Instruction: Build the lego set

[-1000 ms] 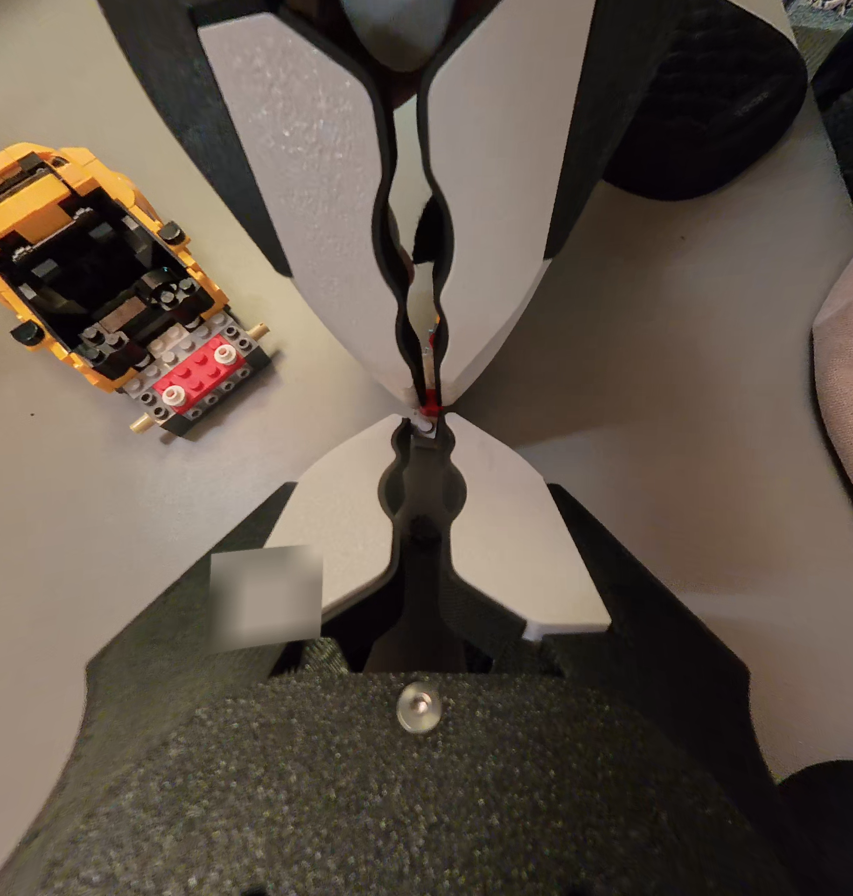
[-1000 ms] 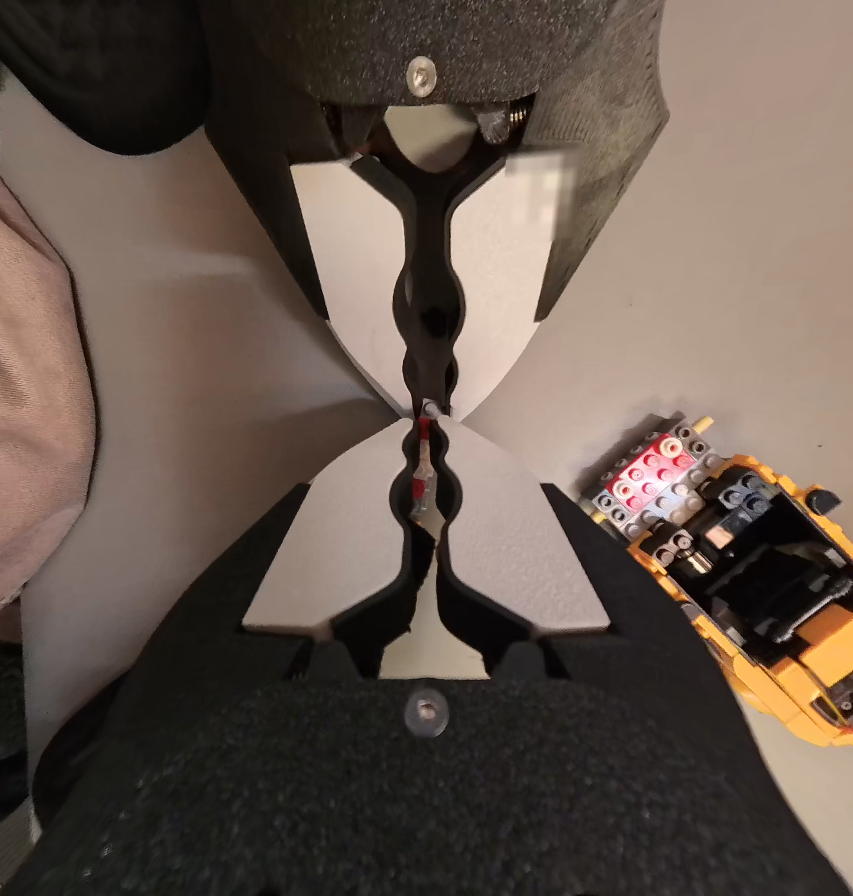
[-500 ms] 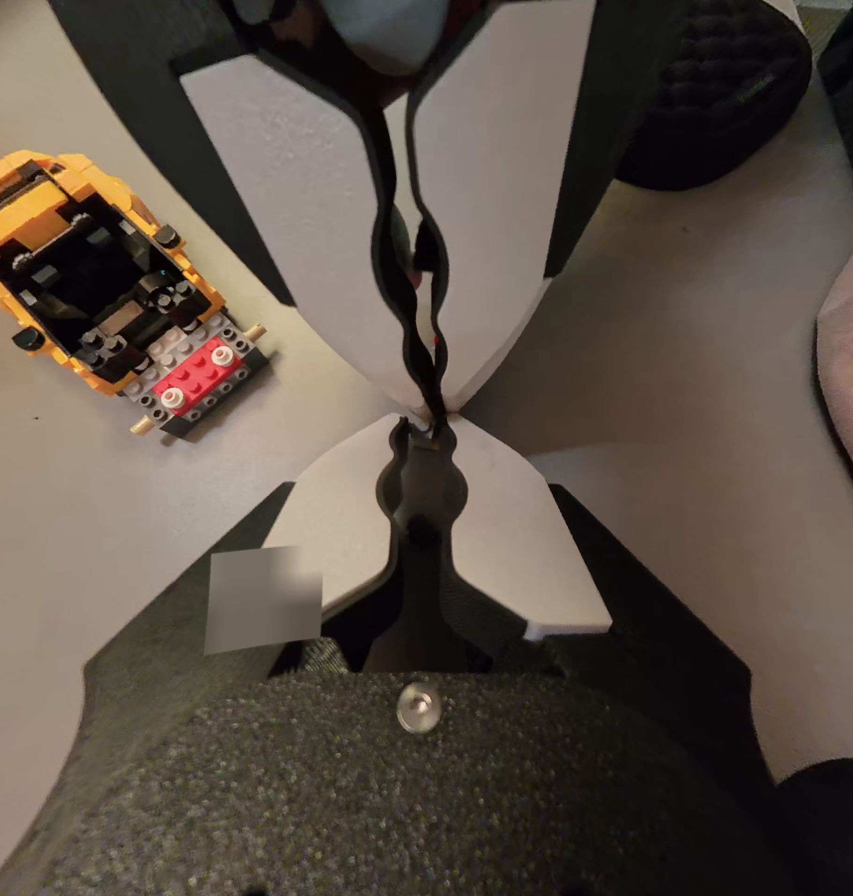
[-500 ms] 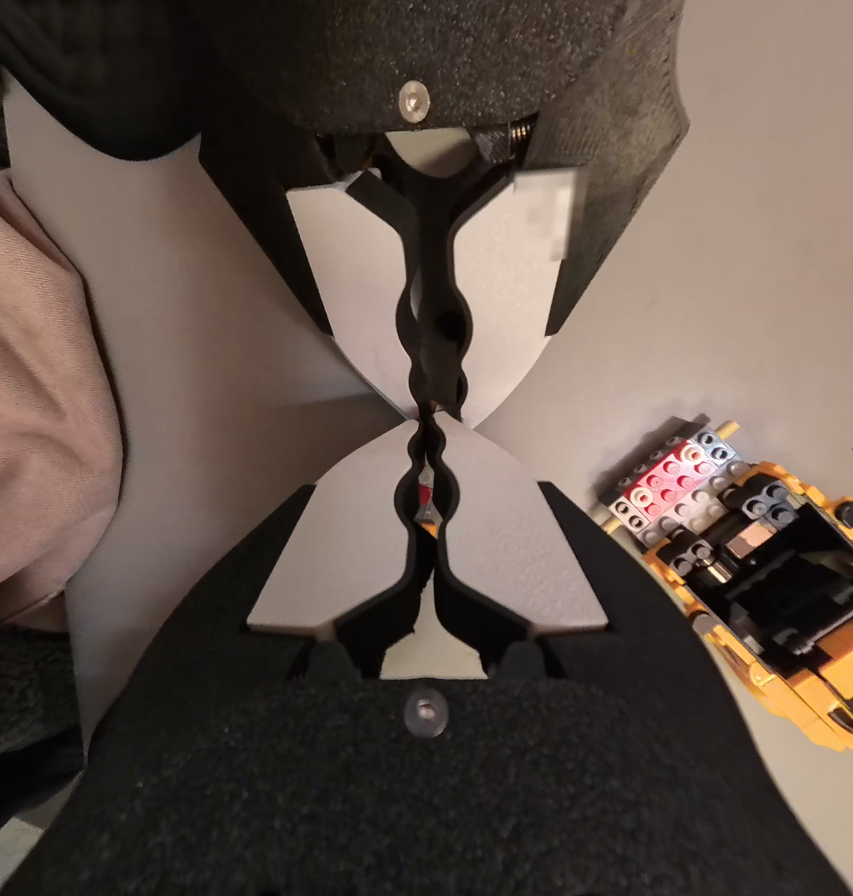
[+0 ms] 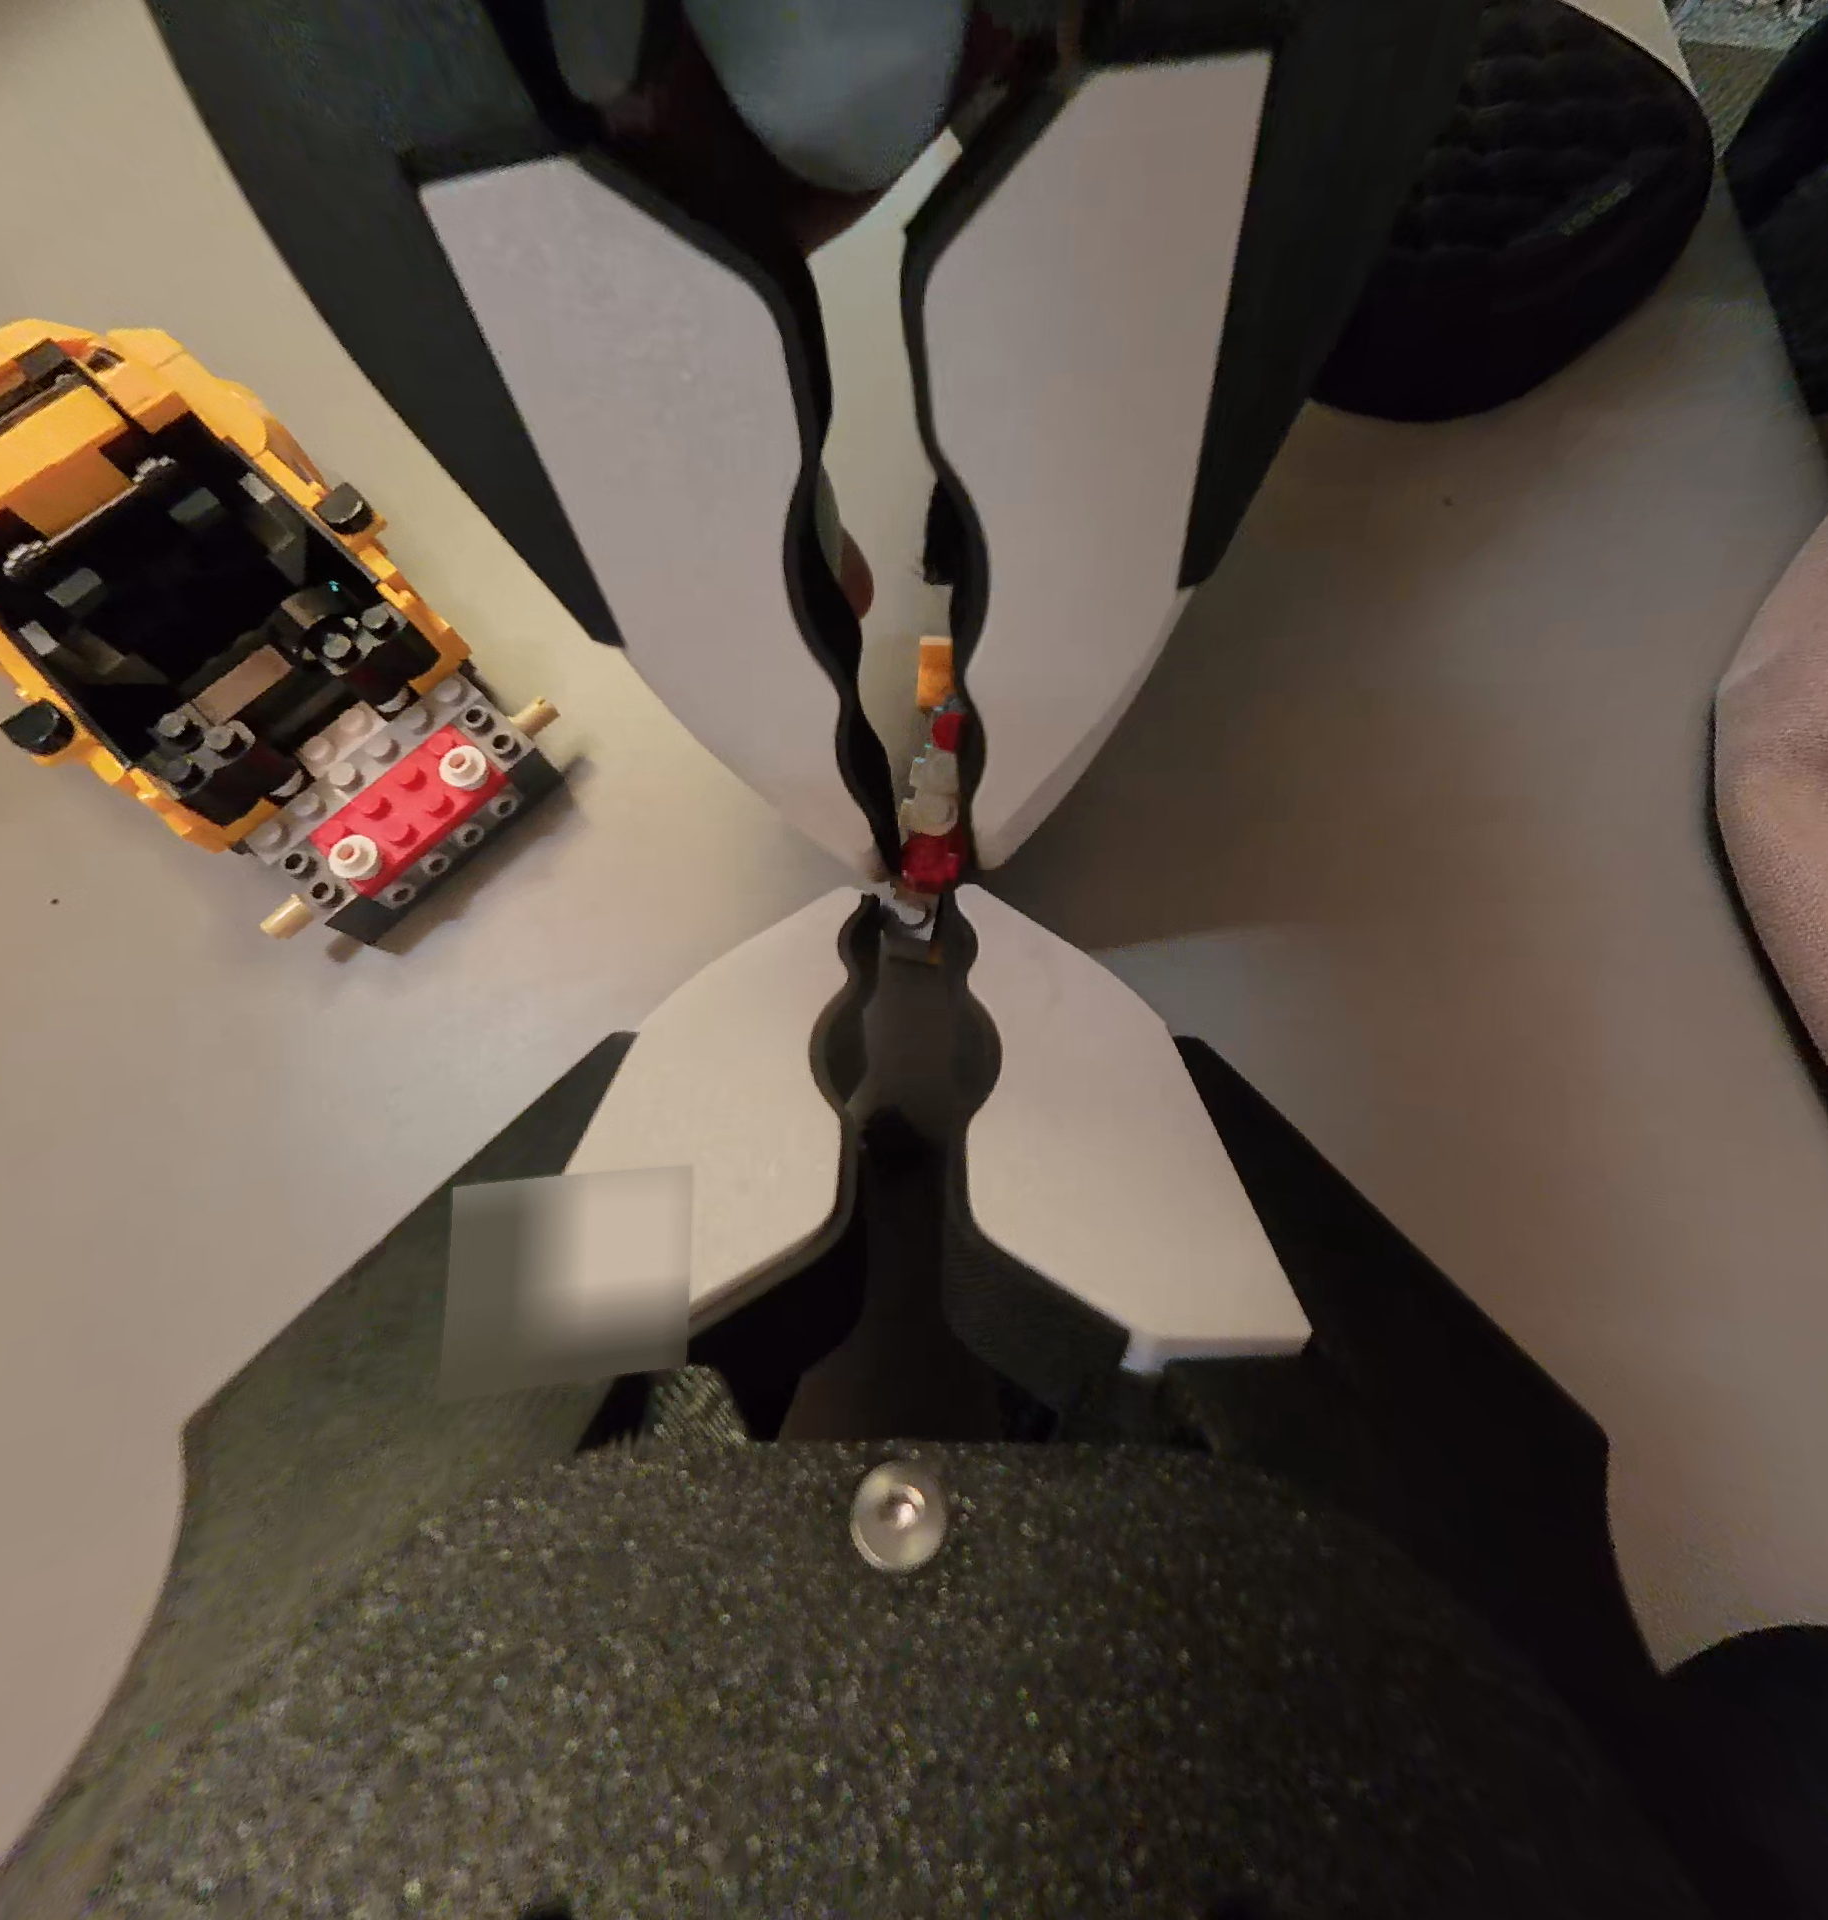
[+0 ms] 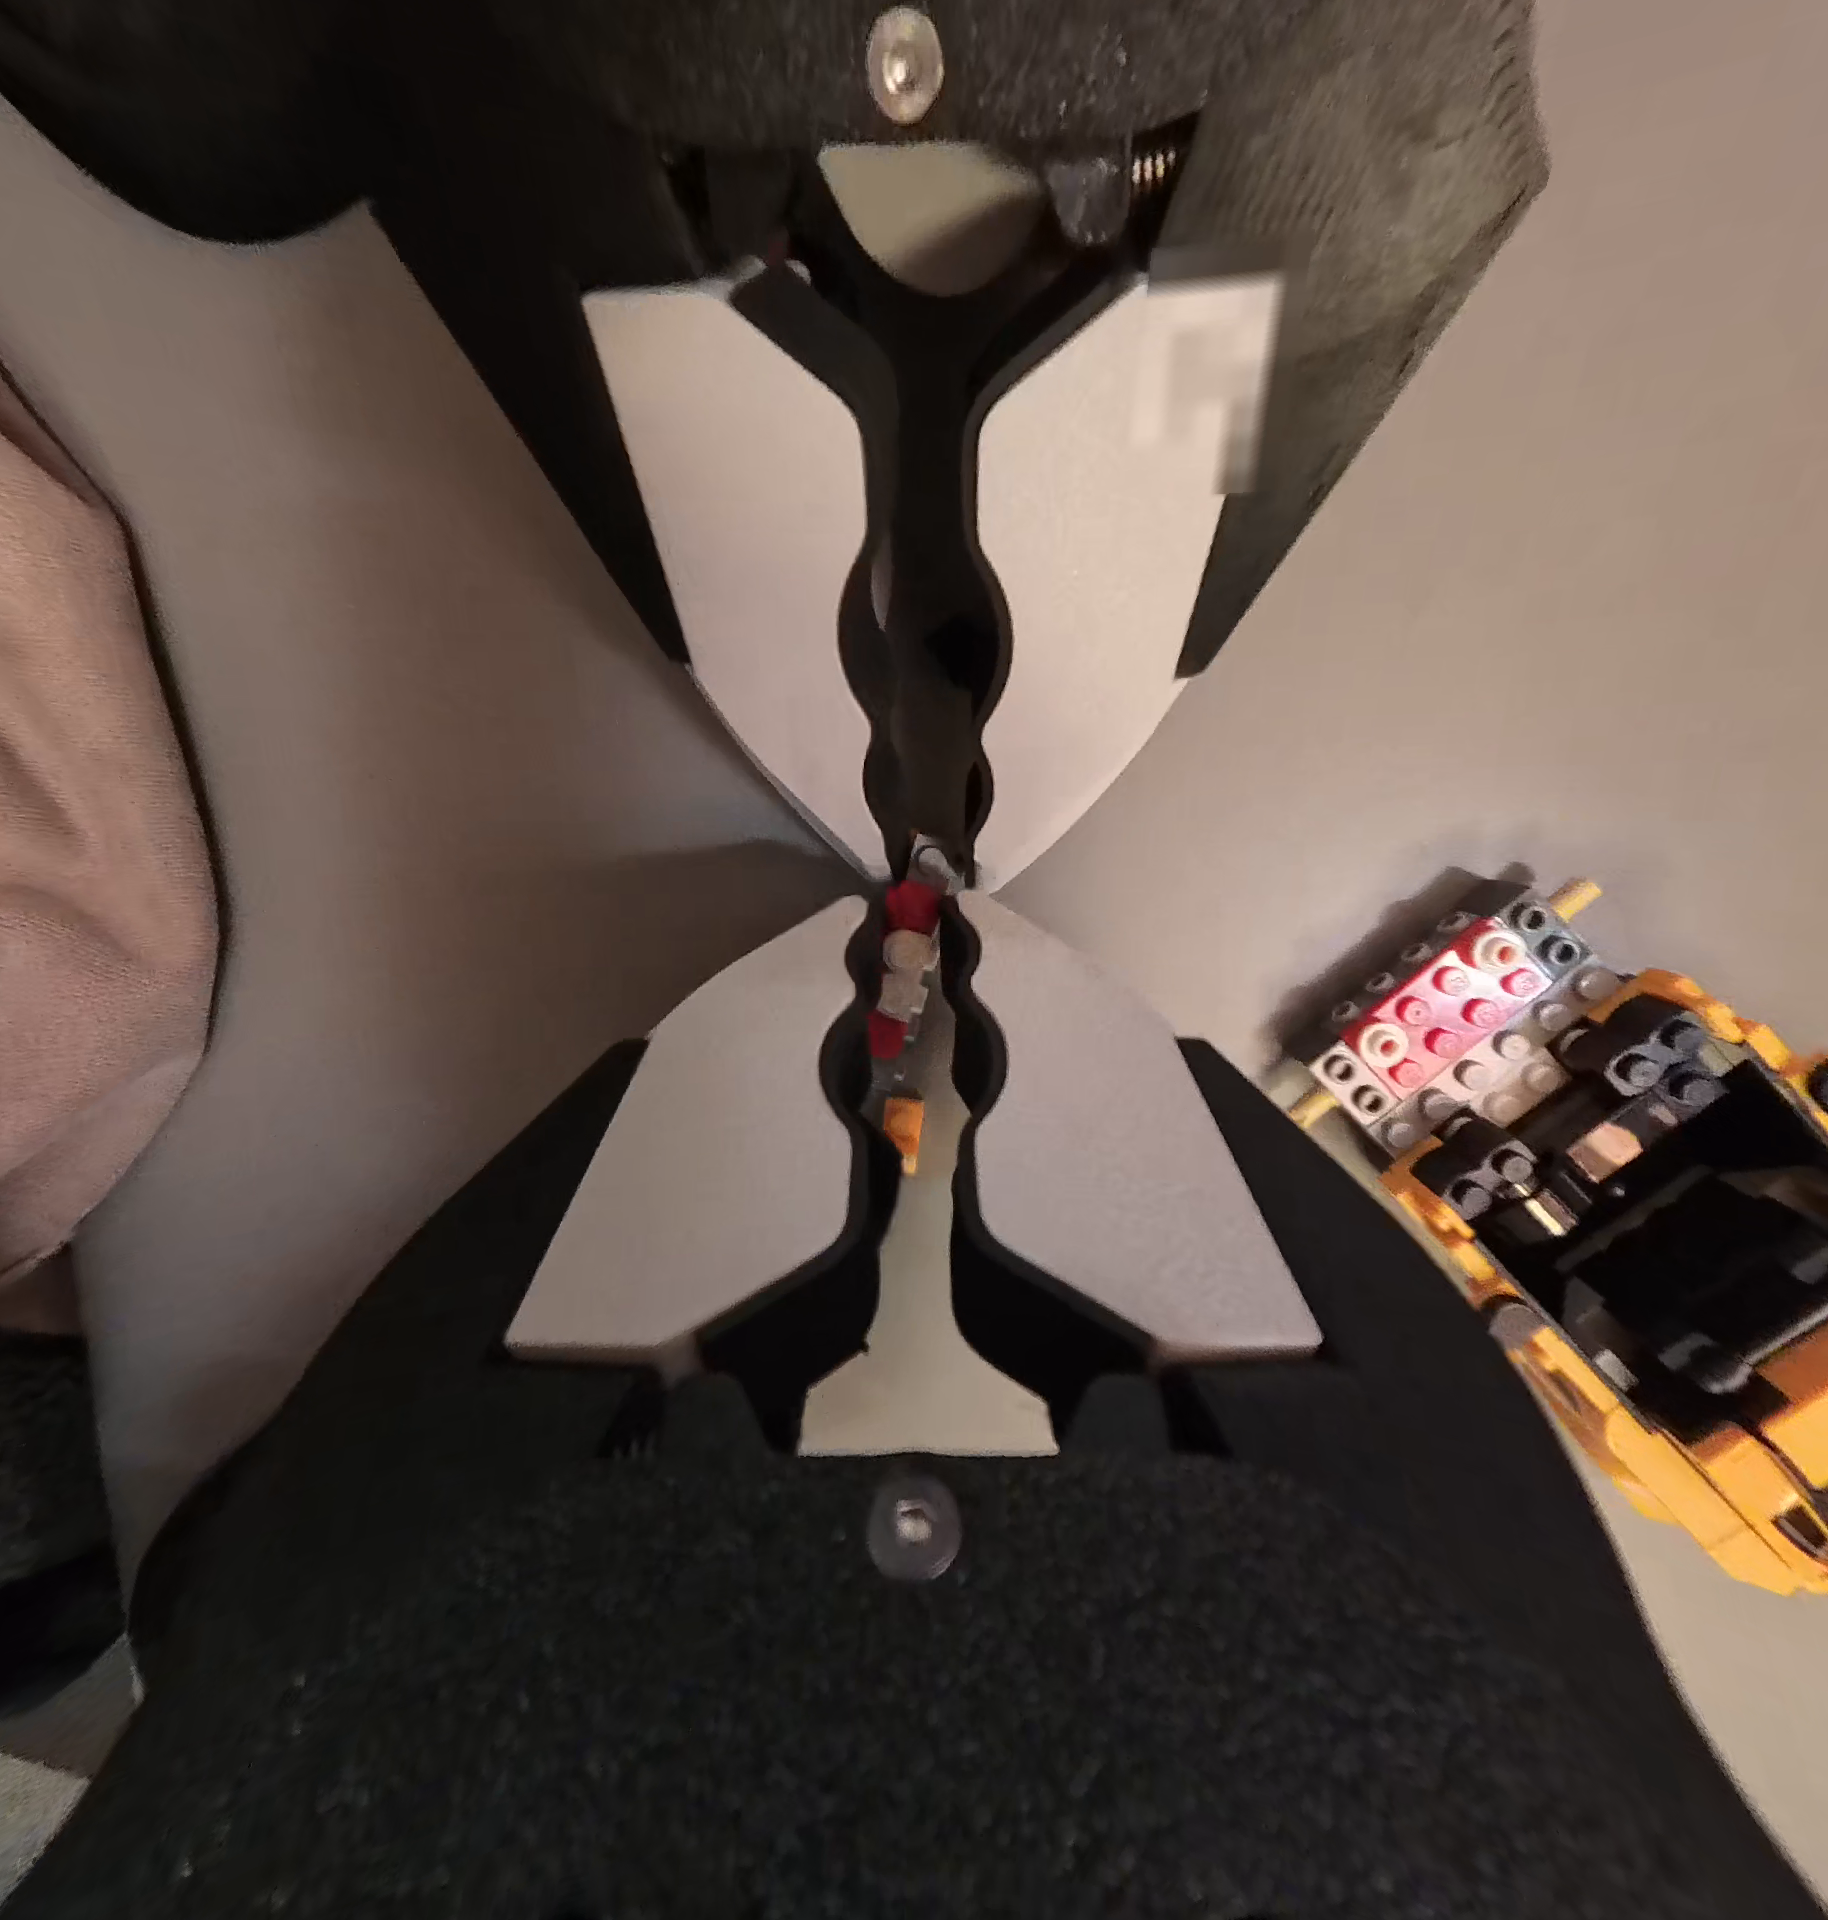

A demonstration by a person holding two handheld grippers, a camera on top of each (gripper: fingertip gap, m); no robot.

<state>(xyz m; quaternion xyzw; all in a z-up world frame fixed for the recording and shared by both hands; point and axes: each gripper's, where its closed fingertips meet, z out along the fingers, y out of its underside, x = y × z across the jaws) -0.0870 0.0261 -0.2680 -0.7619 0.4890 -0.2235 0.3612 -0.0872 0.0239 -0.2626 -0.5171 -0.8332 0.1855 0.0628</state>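
Observation:
My left gripper (image 5: 912,906) is shut on a small grey piece (image 5: 912,923). My right gripper (image 6: 915,920) is shut on a thin strip of red, white and orange pieces (image 6: 902,982), held lengthwise between its fingers. The two grippers meet tip to tip above the table. The grey piece (image 6: 936,860) touches the strip's red end (image 5: 931,847). The partly built yellow and black car (image 5: 162,613) lies on the table to the left in the left wrist view and to the right in the right wrist view (image 6: 1616,1195). Its red and grey studded end faces the grippers.
A pink cloth (image 5: 1803,790) lies at the table's edge, also in the right wrist view (image 6: 58,831). A dark knitted sleeve (image 5: 1512,208) is behind the right gripper. The beige table (image 5: 266,1143) is bare around the car. The grippers are tip to tip, or close to it.
The grippers stay tip to tip. The strip in the right gripper now shows more of its studs between the fingers. The left gripper has come nearer in the right wrist view.

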